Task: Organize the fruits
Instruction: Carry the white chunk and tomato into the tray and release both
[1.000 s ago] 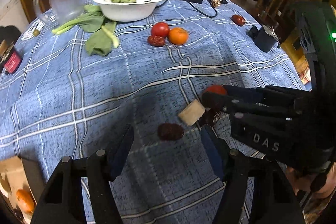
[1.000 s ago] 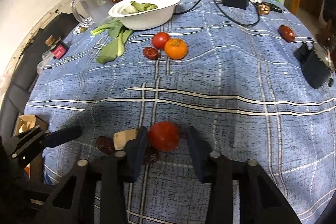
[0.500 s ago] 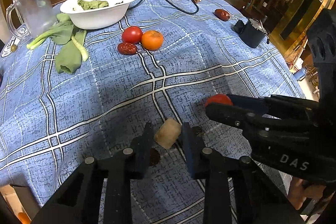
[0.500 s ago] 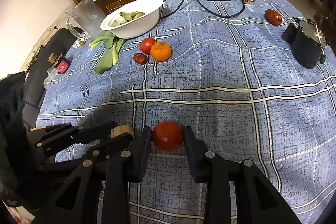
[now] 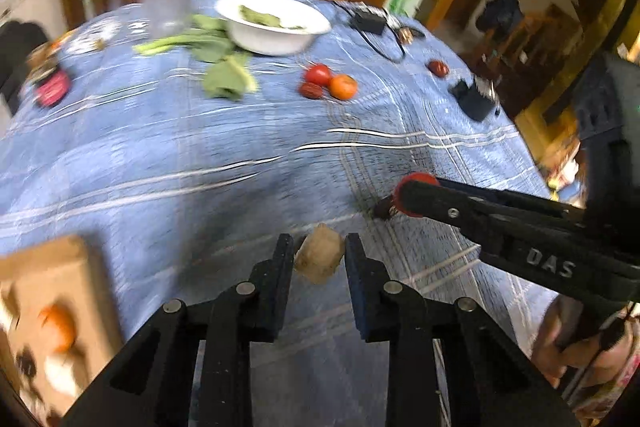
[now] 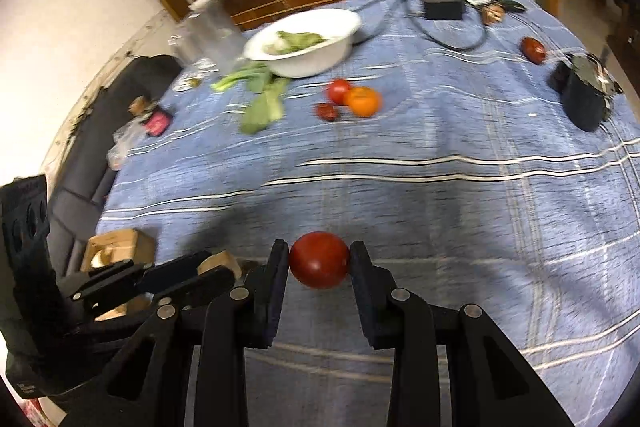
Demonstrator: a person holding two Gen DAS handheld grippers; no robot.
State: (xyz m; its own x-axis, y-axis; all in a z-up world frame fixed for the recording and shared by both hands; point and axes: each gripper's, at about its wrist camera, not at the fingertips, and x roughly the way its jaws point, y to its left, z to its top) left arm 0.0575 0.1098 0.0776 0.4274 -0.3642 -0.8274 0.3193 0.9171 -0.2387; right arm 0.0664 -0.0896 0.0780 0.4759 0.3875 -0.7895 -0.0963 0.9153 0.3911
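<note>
My left gripper (image 5: 319, 247) is shut on a tan, blocky piece of fruit (image 5: 320, 258) and holds it above the blue checked tablecloth (image 5: 200, 155). My right gripper (image 6: 319, 251) is shut on a red tomato (image 6: 319, 259), also lifted; it shows at the right of the left wrist view (image 5: 414, 181). A dark red date (image 5: 383, 211) lies on the cloth under the right gripper. A tomato (image 6: 338, 91), an orange (image 6: 363, 101) and a date (image 6: 328, 111) sit together mid-table. Another date (image 6: 533, 50) lies far right.
A cardboard box (image 5: 44, 311) holding an orange (image 5: 58, 325) stands at the lower left, off the table edge. A white bowl of greens (image 6: 304, 41), loose leafy greens (image 6: 260, 95), a glass pitcher (image 6: 208, 35), a black adapter with cable (image 6: 443, 7) and a black container (image 6: 586, 95) stand farther back.
Both grippers have lifted with their fruit. The left gripper has swung left, bringing the cardboard box into view. The dates stay on the cloth.
</note>
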